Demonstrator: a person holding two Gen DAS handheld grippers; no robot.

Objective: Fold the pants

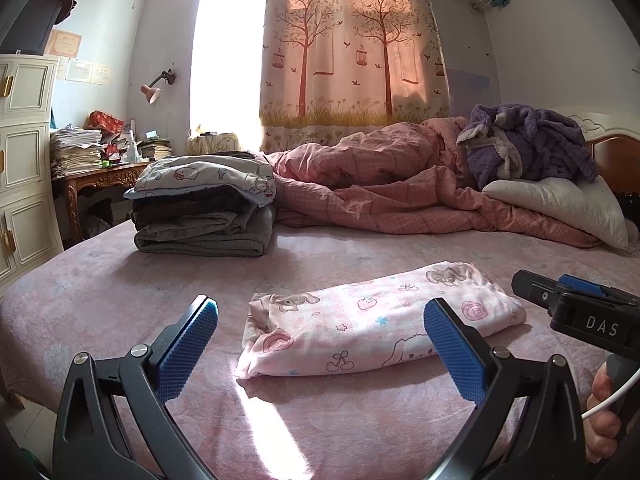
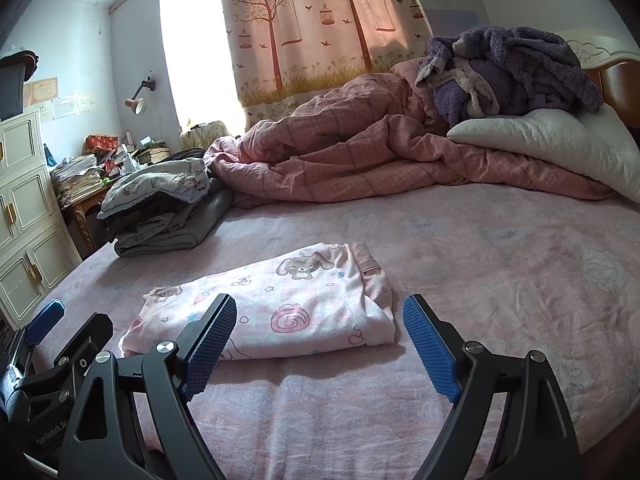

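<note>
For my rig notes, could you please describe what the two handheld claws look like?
Both the left claw and right claw have black angular frames, silver pivot screws and blue textured pads. The right one bears white "DAS" lettering, and a white cable runs by its handle.

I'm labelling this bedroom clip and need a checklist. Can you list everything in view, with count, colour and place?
folded pants: one, pale pink with cartoon prints, on the bed near both grippers
bed sheet: one, pink, covering the bed
clothes pile: one stack, grey and dark with a white cartoon piece on top, far left of the bed
quilt: one, pink checked, bunched at the back
robe: one, purple, fluffy, on the pillow
pillow: one, white, right rear
curtain: one, pink with trees, at the window
cabinet: one, cream, left
desk: one, brown, piled with papers
lamp: one, pink, on the wall
left gripper: open, empty
right gripper: open, empty
hand: one, right edge
</note>
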